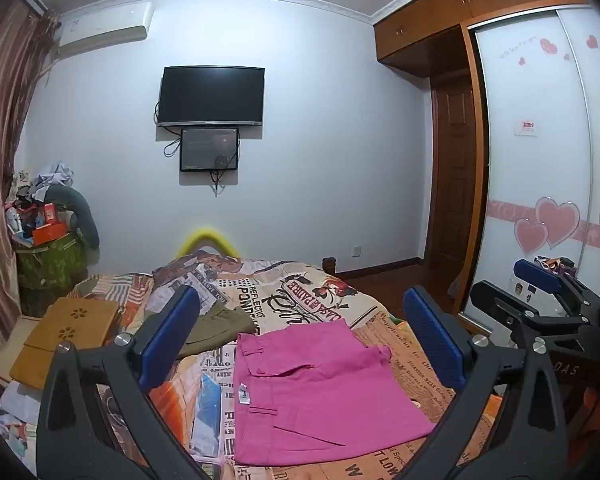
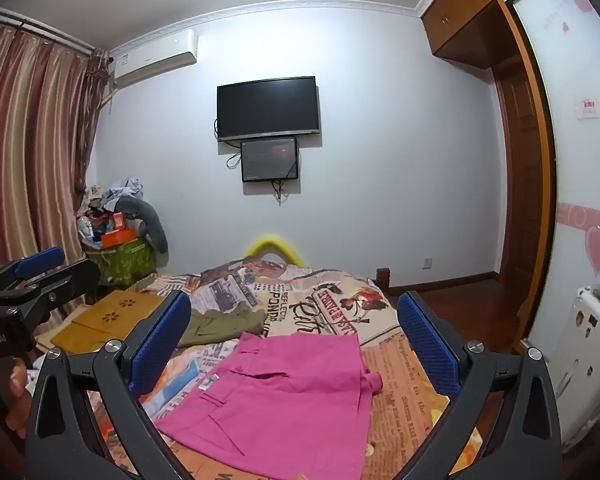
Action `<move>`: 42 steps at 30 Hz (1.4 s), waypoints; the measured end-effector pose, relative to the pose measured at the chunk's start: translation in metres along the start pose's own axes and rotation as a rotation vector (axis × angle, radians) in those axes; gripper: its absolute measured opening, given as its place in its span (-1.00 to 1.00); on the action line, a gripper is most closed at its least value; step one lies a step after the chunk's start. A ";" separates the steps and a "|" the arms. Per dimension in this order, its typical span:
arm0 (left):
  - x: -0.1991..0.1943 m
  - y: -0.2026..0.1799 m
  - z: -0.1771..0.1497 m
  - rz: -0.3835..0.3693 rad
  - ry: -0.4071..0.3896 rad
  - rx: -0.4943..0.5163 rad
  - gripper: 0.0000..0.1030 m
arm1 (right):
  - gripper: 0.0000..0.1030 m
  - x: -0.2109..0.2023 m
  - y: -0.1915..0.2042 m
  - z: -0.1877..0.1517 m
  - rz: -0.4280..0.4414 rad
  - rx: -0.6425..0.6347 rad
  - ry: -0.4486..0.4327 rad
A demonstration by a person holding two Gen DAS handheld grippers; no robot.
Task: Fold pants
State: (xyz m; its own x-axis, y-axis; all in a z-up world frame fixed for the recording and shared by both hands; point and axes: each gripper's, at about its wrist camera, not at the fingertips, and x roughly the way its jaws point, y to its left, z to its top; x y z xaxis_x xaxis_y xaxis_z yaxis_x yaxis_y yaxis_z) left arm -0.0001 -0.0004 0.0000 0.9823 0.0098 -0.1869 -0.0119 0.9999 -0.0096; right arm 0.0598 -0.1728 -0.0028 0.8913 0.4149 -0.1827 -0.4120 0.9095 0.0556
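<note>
Pink pants (image 1: 320, 392) lie folded into a compact rectangle on the bed, also shown in the right wrist view (image 2: 284, 400). My left gripper (image 1: 304, 332) is open and empty, raised above the pants with its blue pads (image 1: 168, 336) spread wide. My right gripper (image 2: 296, 332) is open and empty too, held above the pants. The right gripper shows at the right edge of the left wrist view (image 1: 540, 280); the left gripper shows at the left edge of the right wrist view (image 2: 40, 268).
The bed has a newspaper-print cover (image 1: 312, 292). Olive green clothing (image 1: 216, 324) lies behind the pink pants. A wooden lap tray (image 1: 68, 336) sits at the bed's left. A cluttered green bin (image 1: 48, 256) stands by the curtain. A wardrobe (image 1: 540, 152) is on the right.
</note>
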 end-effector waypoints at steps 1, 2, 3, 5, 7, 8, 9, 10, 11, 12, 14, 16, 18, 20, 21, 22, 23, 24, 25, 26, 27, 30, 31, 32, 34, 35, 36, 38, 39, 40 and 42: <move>0.000 0.000 0.000 0.001 0.003 -0.001 1.00 | 0.99 0.000 0.000 0.000 0.001 0.000 0.000; 0.001 0.000 0.000 0.001 0.007 -0.002 1.00 | 0.99 0.000 0.000 0.000 0.001 0.001 -0.003; 0.001 0.000 0.000 0.003 0.009 -0.004 1.00 | 0.99 0.000 0.000 0.000 0.001 0.001 -0.002; 0.002 -0.001 0.001 0.008 0.011 -0.008 1.00 | 0.99 0.000 -0.001 0.000 0.002 0.001 -0.001; 0.005 -0.004 0.002 0.007 0.014 -0.007 1.00 | 0.99 0.000 -0.001 0.000 0.003 -0.001 -0.001; 0.004 -0.003 0.001 0.007 0.010 -0.009 1.00 | 0.99 0.000 -0.001 0.001 0.002 -0.001 -0.002; 0.004 -0.005 0.001 0.007 0.011 -0.009 1.00 | 0.99 -0.001 -0.001 0.001 0.002 -0.002 -0.002; 0.004 -0.001 0.001 0.003 0.010 -0.018 1.00 | 0.99 0.001 -0.002 0.000 0.002 0.002 0.002; 0.006 0.001 -0.003 0.001 0.012 -0.018 1.00 | 0.99 0.001 -0.001 0.000 0.001 0.002 0.002; 0.010 0.003 -0.001 0.000 0.023 -0.016 1.00 | 0.99 0.001 -0.001 0.000 0.001 0.002 0.002; 0.010 0.002 -0.002 -0.001 0.025 -0.015 1.00 | 0.99 0.000 -0.001 0.000 0.001 0.000 0.002; 0.010 0.002 -0.003 -0.003 0.026 -0.016 1.00 | 0.99 0.000 -0.001 0.001 0.000 0.000 0.004; 0.011 0.002 -0.005 -0.004 0.028 -0.021 1.00 | 0.99 0.000 -0.001 0.000 0.001 -0.002 0.004; 0.011 0.002 -0.006 -0.005 0.030 -0.023 1.00 | 0.99 0.002 0.000 -0.001 0.001 -0.004 0.004; 0.011 0.002 -0.005 -0.004 0.031 -0.024 1.00 | 0.99 0.002 0.000 0.000 0.000 -0.003 0.005; 0.010 0.002 -0.006 -0.003 0.032 -0.024 1.00 | 0.99 0.003 0.000 0.000 0.001 -0.003 0.005; 0.011 0.002 -0.006 -0.003 0.034 -0.025 1.00 | 0.99 0.003 0.000 0.000 0.002 -0.003 0.005; 0.011 0.002 -0.006 -0.004 0.035 -0.026 1.00 | 0.99 0.002 0.000 -0.001 0.001 -0.003 0.005; 0.012 0.002 -0.008 -0.004 0.036 -0.027 1.00 | 0.99 0.003 0.000 -0.001 0.000 -0.002 0.004; 0.013 0.005 -0.006 -0.004 0.036 -0.028 1.00 | 0.99 0.003 0.000 -0.002 0.000 -0.002 0.004; 0.013 0.005 -0.006 -0.004 0.037 -0.028 1.00 | 0.99 0.003 0.000 -0.001 0.001 -0.003 0.004; 0.012 0.005 -0.006 -0.004 0.036 -0.028 1.00 | 0.99 0.003 0.000 -0.001 0.002 -0.002 0.004; 0.012 0.005 -0.006 -0.005 0.036 -0.028 1.00 | 0.99 0.003 0.000 -0.002 0.002 -0.001 0.004; 0.012 0.005 -0.006 -0.004 0.035 -0.027 1.00 | 0.99 0.002 0.000 -0.002 0.002 -0.001 0.004; 0.012 0.005 -0.006 -0.002 0.033 -0.026 1.00 | 0.99 0.003 0.000 -0.002 0.002 -0.001 0.004; 0.011 0.005 -0.006 -0.001 0.033 -0.026 1.00 | 0.99 0.002 0.000 -0.002 0.003 -0.001 0.005; 0.011 0.005 -0.006 0.000 0.032 -0.025 1.00 | 0.99 0.001 0.001 -0.002 0.003 -0.002 0.004; 0.011 0.005 -0.006 -0.001 0.032 -0.026 1.00 | 0.99 0.001 0.000 -0.001 0.003 -0.002 0.004; 0.011 0.005 -0.006 0.000 0.032 -0.026 1.00 | 0.99 0.002 0.000 -0.001 0.004 -0.002 0.004; 0.011 0.004 -0.006 0.000 0.032 -0.024 1.00 | 0.99 0.002 0.000 -0.001 0.003 0.000 0.005; 0.011 0.005 -0.005 0.001 0.031 -0.025 1.00 | 0.99 0.002 -0.001 0.000 0.002 0.001 0.006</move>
State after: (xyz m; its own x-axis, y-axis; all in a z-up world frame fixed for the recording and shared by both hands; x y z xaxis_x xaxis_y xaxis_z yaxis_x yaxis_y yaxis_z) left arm 0.0094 0.0050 -0.0073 0.9761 0.0102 -0.2169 -0.0179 0.9993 -0.0334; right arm 0.0619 -0.1729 -0.0035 0.8892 0.4169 -0.1884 -0.4139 0.9085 0.0573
